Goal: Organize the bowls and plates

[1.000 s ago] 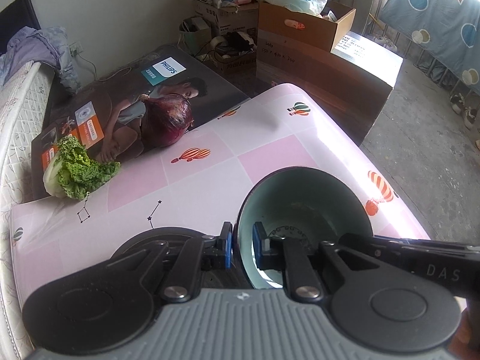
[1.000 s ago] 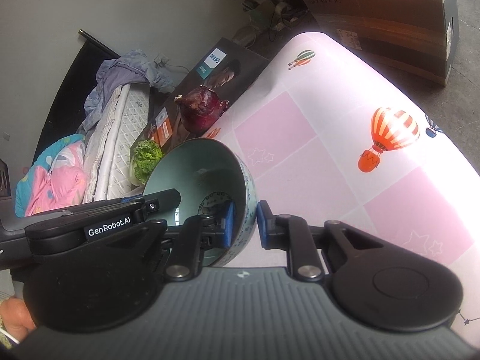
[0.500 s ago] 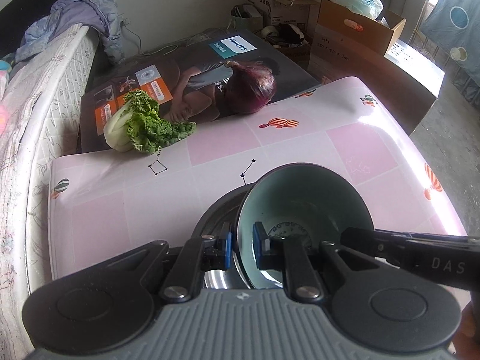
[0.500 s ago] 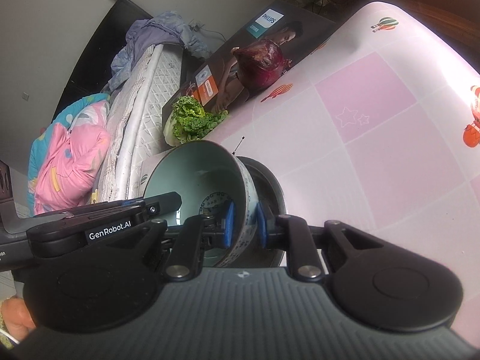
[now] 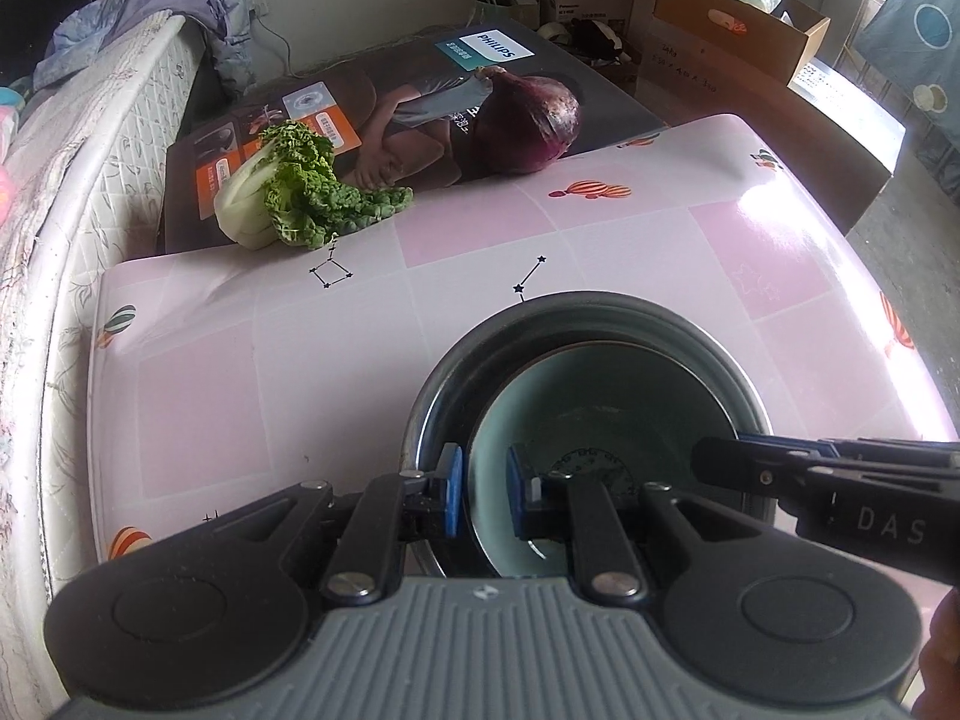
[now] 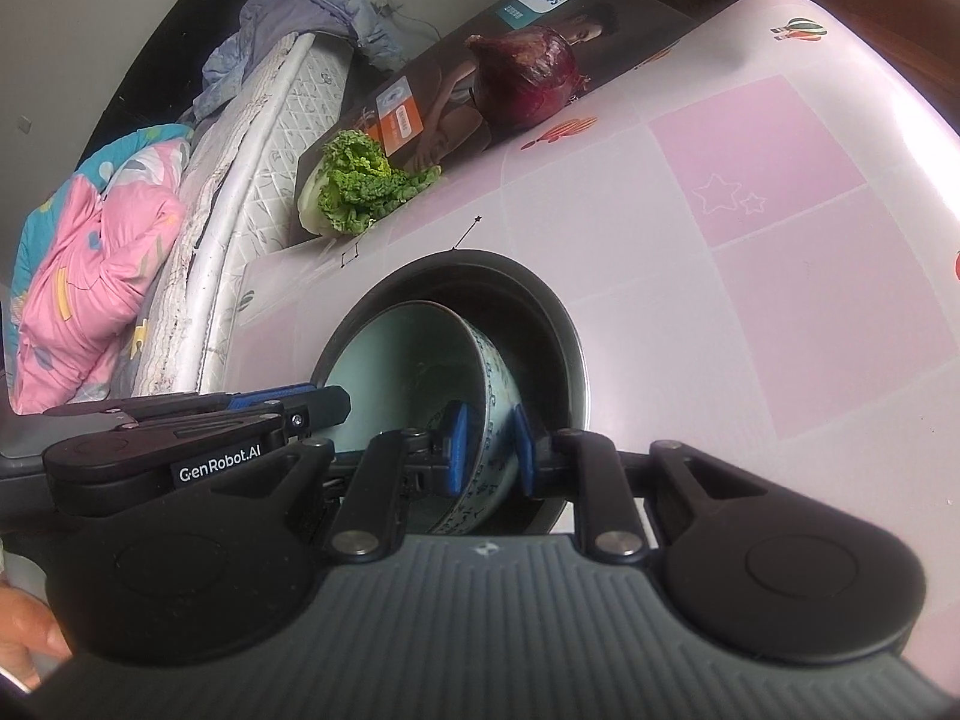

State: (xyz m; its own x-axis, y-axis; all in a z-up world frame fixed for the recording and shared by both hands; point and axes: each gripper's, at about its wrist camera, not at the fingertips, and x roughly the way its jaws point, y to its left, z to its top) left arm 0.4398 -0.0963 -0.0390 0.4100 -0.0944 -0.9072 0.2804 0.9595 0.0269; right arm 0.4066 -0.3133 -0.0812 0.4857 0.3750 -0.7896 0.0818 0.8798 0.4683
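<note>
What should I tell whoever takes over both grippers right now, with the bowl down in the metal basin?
Left gripper: shut on the near rim of the bowl.
Right gripper: shut on the opposite side of the bowl's rim, pads either side of the wall.
The bowl sits tilted inside the metal basin on the pink table; whether it rests on the bottom is unclear.
Done: bowl brought into the basin.
Left: settle it, release both grips, withdraw.
An onion and a cabbage lie at the table's far edge, untouched.

Left gripper [image 5: 478,498] and right gripper [image 6: 487,450] (both angled downward) are clamped nearly closed.
</note>
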